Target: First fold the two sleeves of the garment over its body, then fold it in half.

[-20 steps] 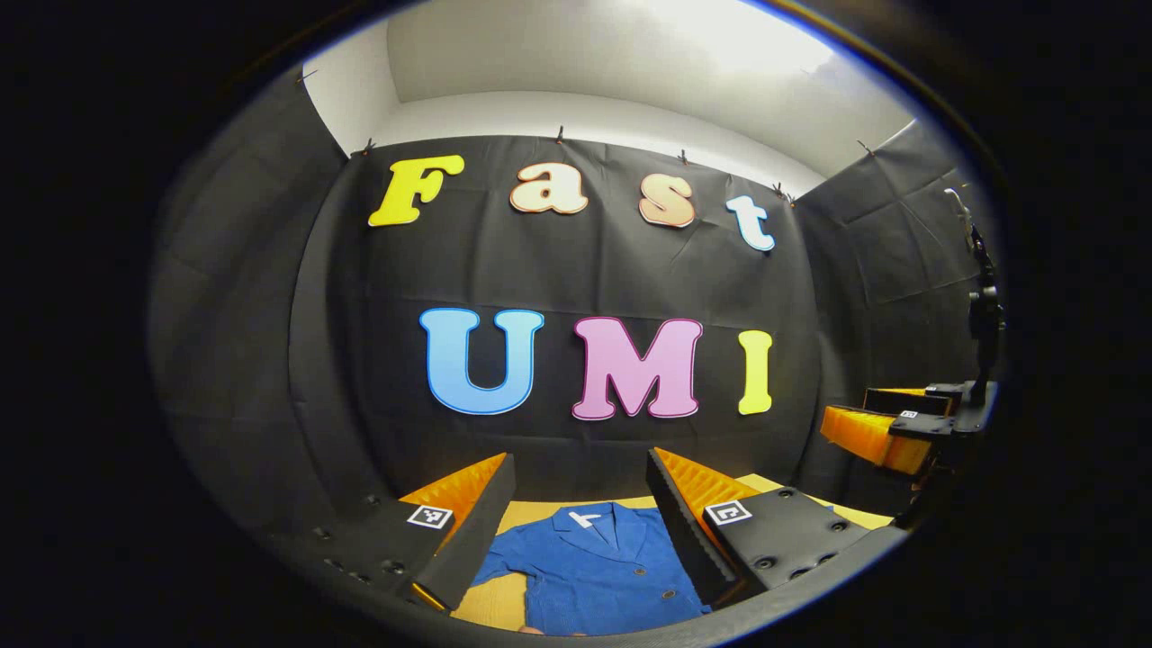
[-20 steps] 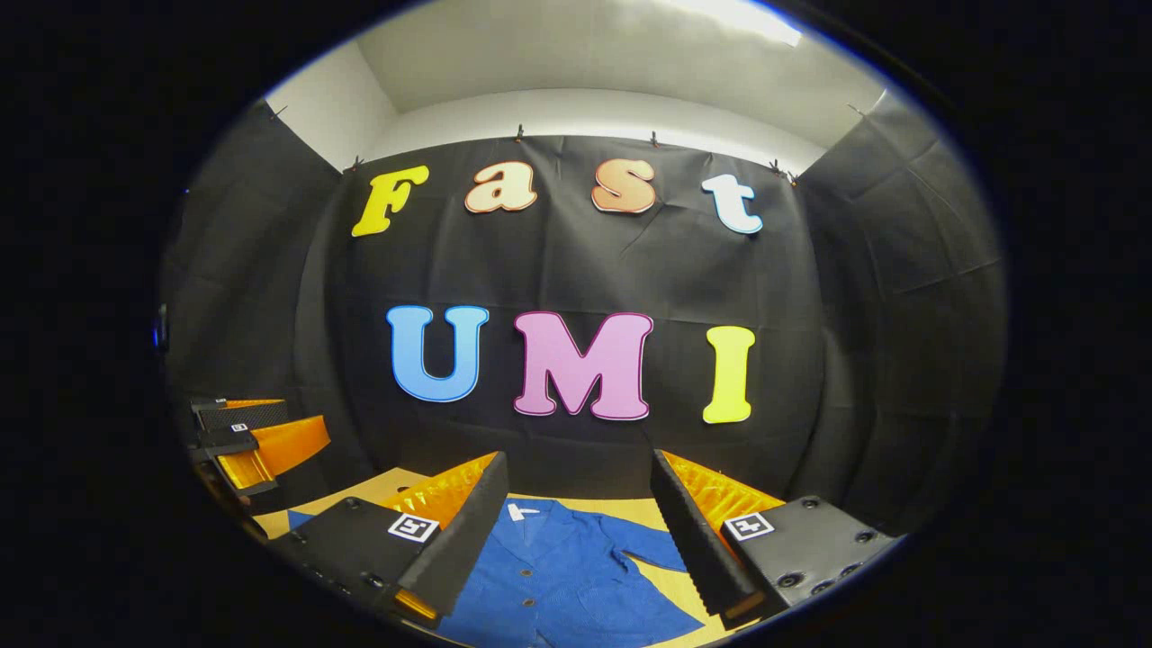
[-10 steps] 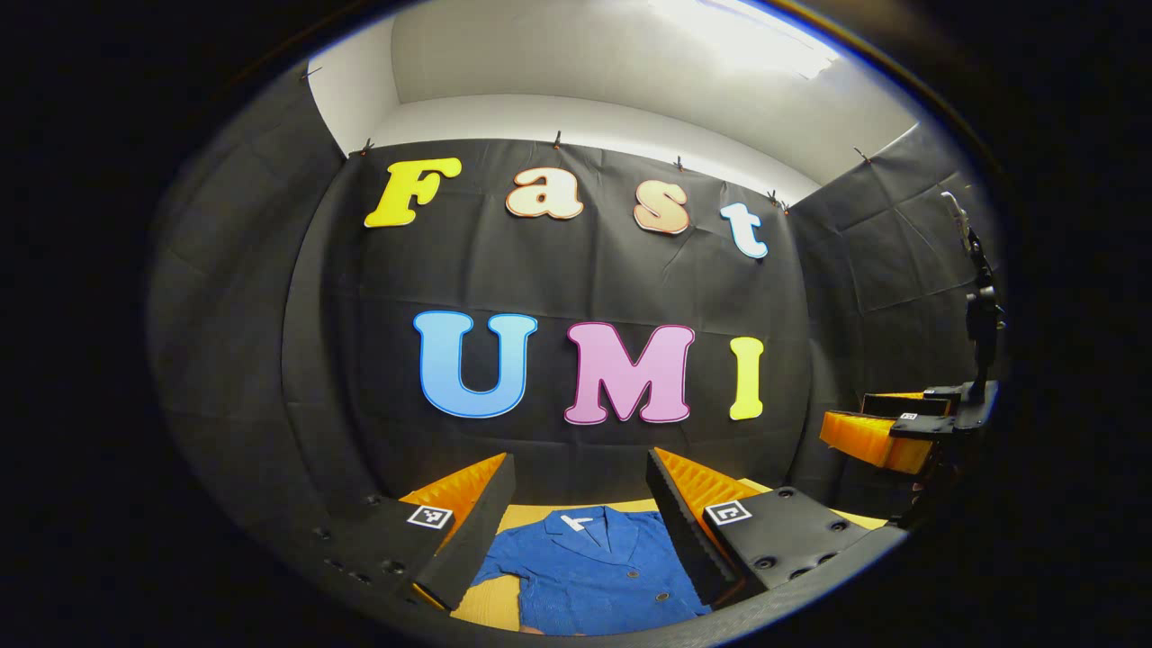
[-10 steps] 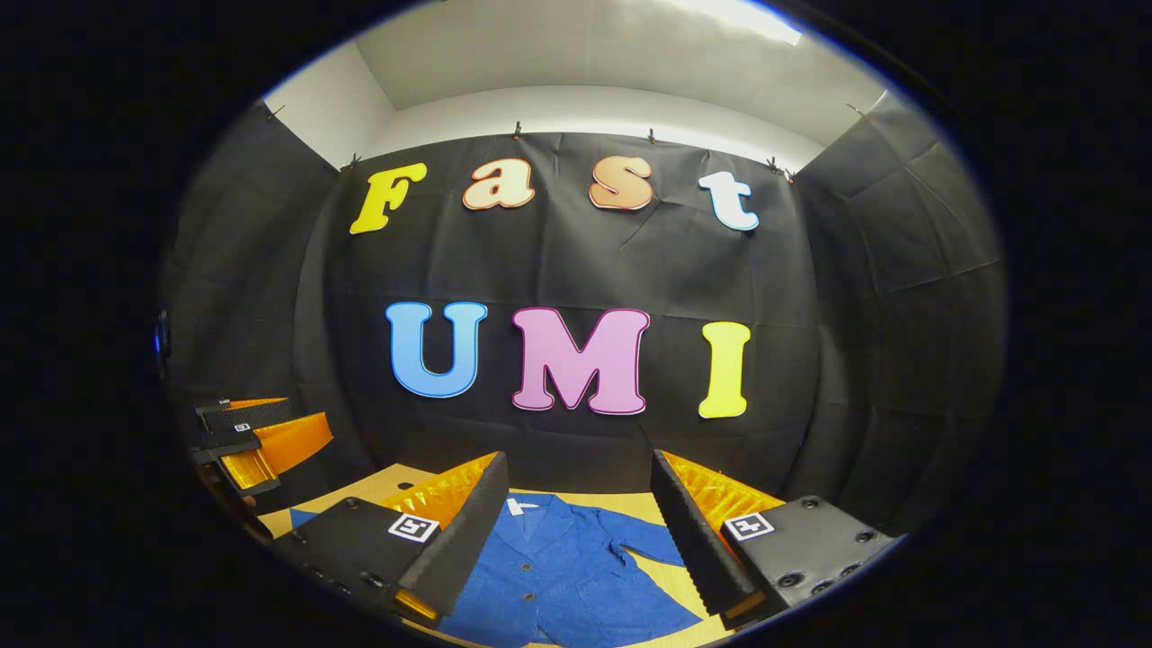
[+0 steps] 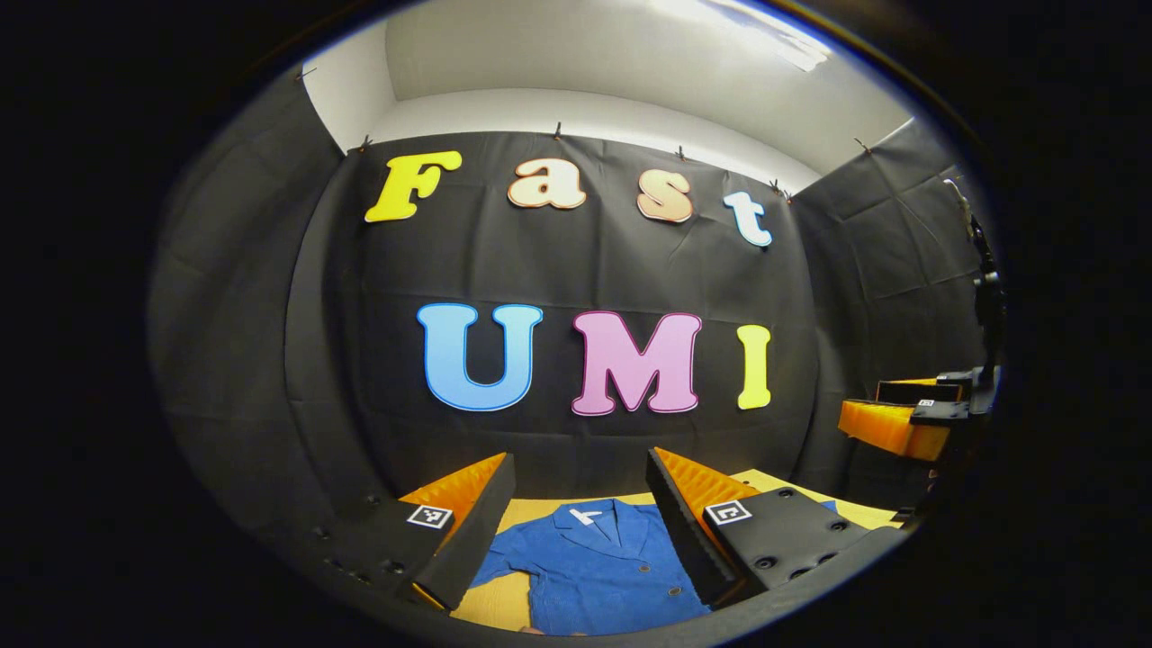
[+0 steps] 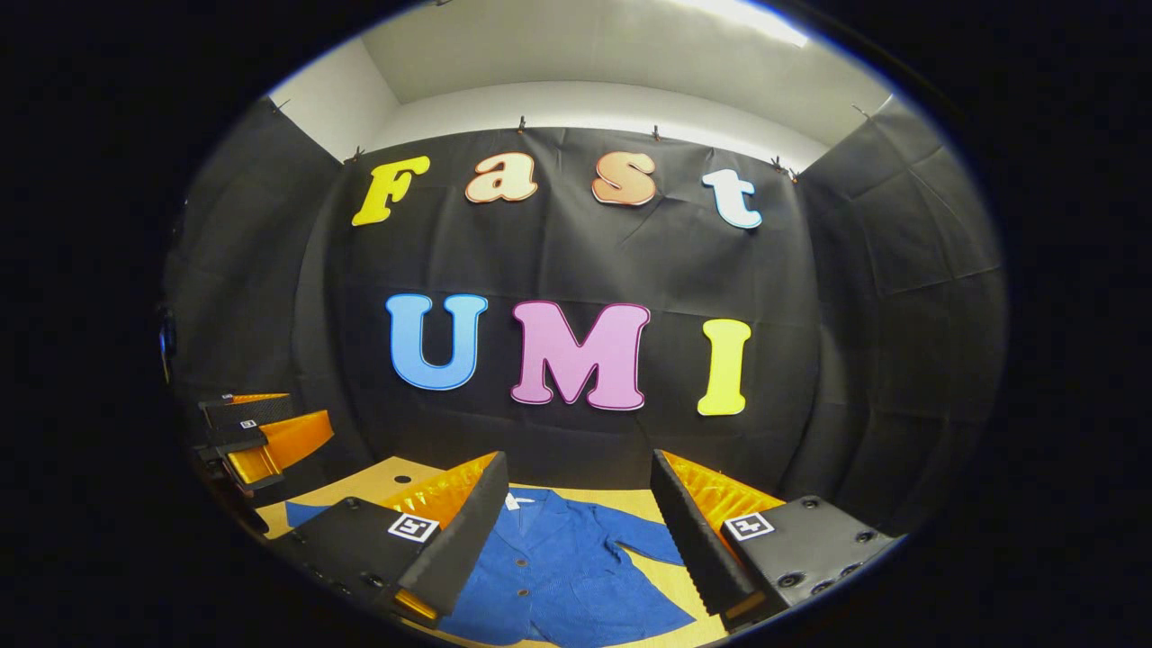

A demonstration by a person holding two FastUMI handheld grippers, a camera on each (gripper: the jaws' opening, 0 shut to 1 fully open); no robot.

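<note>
A blue buttoned jacket [image 5: 594,567] lies flat on the wooden table [image 5: 531,515], collar toward the back wall, sleeves spread out to both sides. In the left gripper view my left gripper [image 5: 580,531] hangs open above it with nothing between its fingers, and the right gripper [image 5: 900,423] shows at the far right, raised. In the right gripper view the jacket [image 6: 558,576] lies below my right gripper [image 6: 576,531], which is open and holds nothing. One sleeve [image 6: 643,544] stretches to the right. The left gripper [image 6: 261,436] shows at the far left, raised above the table.
The wooden table [image 6: 378,481] has a small round hole near its back left. Black cloth walls close the booth at the back and on both sides. A dark stand [image 5: 985,297] rises at the far right in the left gripper view.
Both views have shifted slightly; the grippers have lifted or tilted a little. The jacket lies as before and both grippers stay open.
</note>
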